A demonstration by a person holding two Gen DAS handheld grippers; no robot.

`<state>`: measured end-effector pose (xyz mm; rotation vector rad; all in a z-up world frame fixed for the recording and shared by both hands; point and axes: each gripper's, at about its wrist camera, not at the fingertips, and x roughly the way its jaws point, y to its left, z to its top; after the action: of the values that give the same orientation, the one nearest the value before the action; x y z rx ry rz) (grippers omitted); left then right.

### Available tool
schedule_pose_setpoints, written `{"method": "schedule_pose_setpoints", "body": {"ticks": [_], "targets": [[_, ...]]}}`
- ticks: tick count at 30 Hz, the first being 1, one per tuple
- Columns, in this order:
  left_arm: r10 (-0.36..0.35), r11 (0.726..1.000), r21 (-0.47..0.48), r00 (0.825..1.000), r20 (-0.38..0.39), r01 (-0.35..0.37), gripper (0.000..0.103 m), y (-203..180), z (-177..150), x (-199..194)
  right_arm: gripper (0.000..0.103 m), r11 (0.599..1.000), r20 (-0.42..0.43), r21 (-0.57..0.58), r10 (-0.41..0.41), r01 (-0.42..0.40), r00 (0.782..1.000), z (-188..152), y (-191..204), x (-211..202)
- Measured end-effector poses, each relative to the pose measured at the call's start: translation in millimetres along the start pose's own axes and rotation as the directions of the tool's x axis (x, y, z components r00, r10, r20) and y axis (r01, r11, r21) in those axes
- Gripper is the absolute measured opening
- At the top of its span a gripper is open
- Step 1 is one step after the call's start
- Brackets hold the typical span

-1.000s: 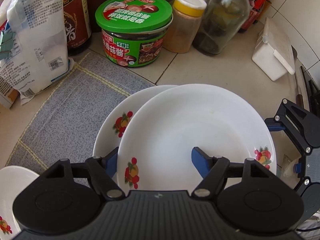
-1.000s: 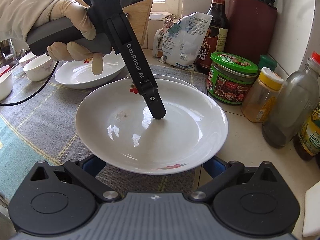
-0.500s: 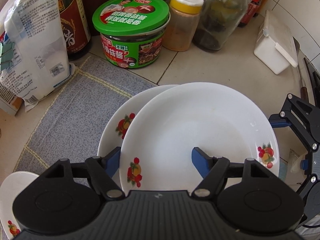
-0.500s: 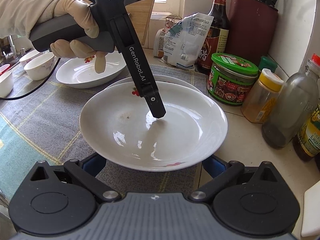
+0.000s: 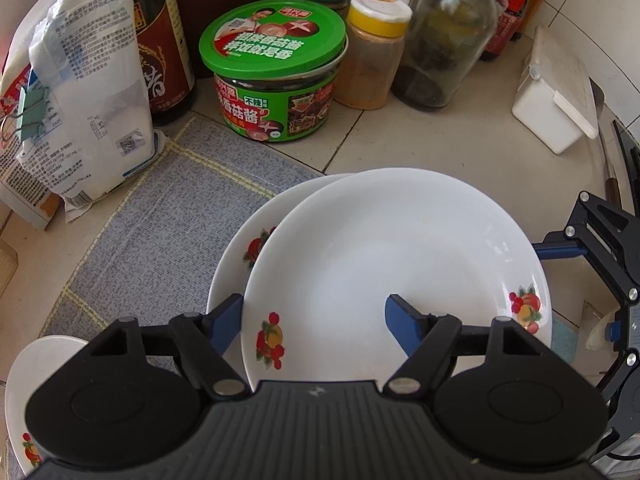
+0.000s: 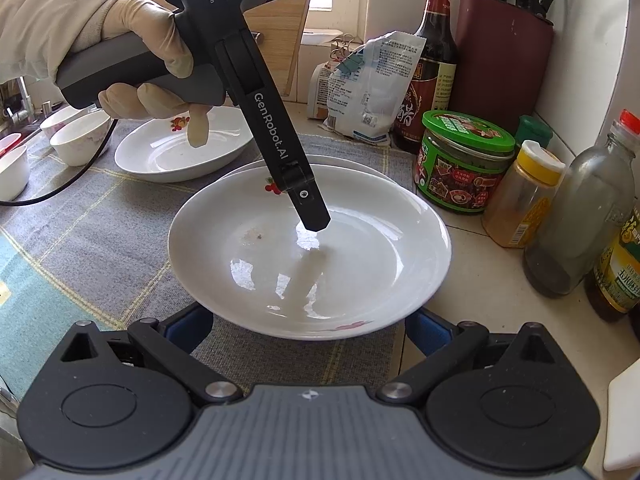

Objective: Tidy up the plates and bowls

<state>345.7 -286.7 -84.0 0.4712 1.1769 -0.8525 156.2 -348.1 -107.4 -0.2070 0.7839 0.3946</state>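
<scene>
Your left gripper, marked "DAS Data Acquisition System" and "GenRobot.AI", straddles the near rim of the top plate; its jaws have just been opening, and neither pad visibly presses the rim. That plate sits on a second plate on the grey mat. Your right gripper stands with jaws apart, the plate's edge hiding both fingertips. A third plate lies behind. The green-lidded jar carries Chinese print.
</scene>
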Motion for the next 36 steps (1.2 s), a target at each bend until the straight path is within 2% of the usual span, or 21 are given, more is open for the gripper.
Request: {"method": "schedule_pose_setpoints", "body": {"ticks": [23,36], "targets": [[0.026,1.000,-0.001,1.000,0.016,-0.026,0.077,-3.1,-12.2,-10.2,0.103,1.000,0.013,0.008,-0.007,0.007,1.000,-1.2,2.1,-2.7],[0.047,0.999,-0.008,0.997,0.064,-0.047,0.077,-8.1,-23.1,-32.1,0.103,1.000,0.010,0.010,-0.016,0.016,1.000,-0.8,1.9,-2.0]]}}
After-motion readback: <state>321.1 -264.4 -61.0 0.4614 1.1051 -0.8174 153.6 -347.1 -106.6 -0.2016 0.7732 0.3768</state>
